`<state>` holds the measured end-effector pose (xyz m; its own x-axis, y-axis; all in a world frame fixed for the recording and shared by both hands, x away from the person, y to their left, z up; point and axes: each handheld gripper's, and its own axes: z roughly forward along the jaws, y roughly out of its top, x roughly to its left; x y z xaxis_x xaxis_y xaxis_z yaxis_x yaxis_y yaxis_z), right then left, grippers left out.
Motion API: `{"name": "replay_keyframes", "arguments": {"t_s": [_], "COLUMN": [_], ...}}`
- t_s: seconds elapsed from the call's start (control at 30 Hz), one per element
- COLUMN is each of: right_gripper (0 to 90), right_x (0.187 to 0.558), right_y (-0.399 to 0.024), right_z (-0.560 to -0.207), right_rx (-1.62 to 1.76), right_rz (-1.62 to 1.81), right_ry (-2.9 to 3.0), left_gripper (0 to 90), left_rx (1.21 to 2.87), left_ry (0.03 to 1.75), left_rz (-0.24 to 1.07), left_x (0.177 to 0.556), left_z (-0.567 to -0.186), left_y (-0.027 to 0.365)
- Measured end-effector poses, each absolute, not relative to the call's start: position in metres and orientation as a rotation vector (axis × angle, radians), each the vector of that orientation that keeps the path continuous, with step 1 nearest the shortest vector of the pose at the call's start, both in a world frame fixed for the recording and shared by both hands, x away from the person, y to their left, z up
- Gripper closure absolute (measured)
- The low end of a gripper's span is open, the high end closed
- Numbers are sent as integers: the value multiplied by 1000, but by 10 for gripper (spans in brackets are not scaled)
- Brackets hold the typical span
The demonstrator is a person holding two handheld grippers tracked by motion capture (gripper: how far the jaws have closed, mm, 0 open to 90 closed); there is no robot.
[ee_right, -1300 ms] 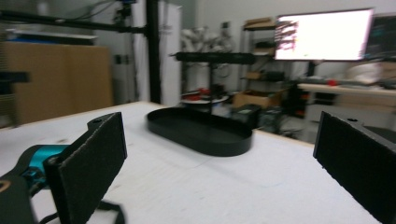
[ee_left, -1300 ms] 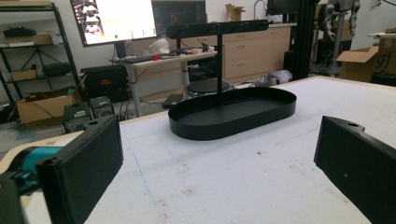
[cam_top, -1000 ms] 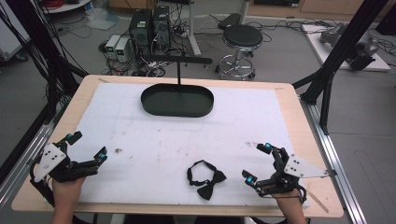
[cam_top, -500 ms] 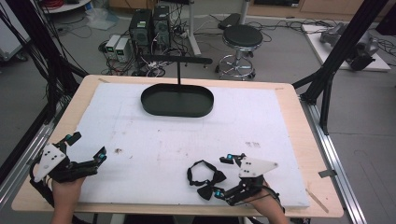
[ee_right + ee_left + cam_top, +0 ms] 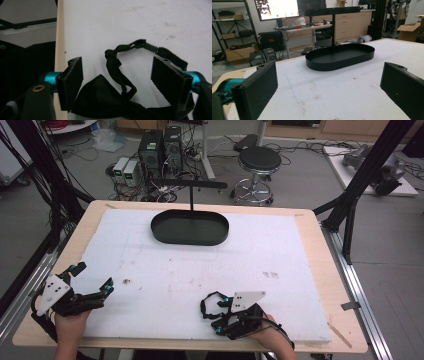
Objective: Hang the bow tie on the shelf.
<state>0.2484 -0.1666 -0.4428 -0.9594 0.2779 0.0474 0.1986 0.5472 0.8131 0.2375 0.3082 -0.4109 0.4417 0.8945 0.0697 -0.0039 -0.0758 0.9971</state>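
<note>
I had the right gripper point(image 5: 117, 82) jaws wide astride the bow tie point(image 5: 107, 102), lower centre; left gripper point(image 5: 92, 282) jaws wide, empty. Risk: closing might catch only the loose strap point(image 5: 117, 72), so the tie would dangle or slip.

A matt black cloth bow tie point(image 5: 110, 100) lies on a scuffed white foam-like sheet point(image 5: 200, 270) over a smooth wooden table point(image 5: 325, 270).
</note>
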Motion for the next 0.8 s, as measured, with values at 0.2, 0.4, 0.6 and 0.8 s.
{"name": "replay_keyframes", "arguments": {"t_s": [0.2, 0.4, 0.6, 0.8], "right_gripper": [447, 635, 841, 852], "right_x": [247, 247, 241, 236], "right_y": [-165, -160, -159, -158], "right_z": [-444, -447, -446, -443], "right_rx": [451, 454, 393, 350], "right_rz": [1322, 1277, 1237, 1243], "right_ry": [2705, 2718, 2676, 2580], "left_gripper": [17, 17, 17, 17], "left_rx": [1453, 1451, 1449, 1451], "left_ry": [840, 841, 845, 846], "left_rz": [908, 909, 908, 910], "left_x": [238, 237, 238, 238], "left_z": [-411, -411, -412, -413], "left_y": [309, 309, 310, 311]}}
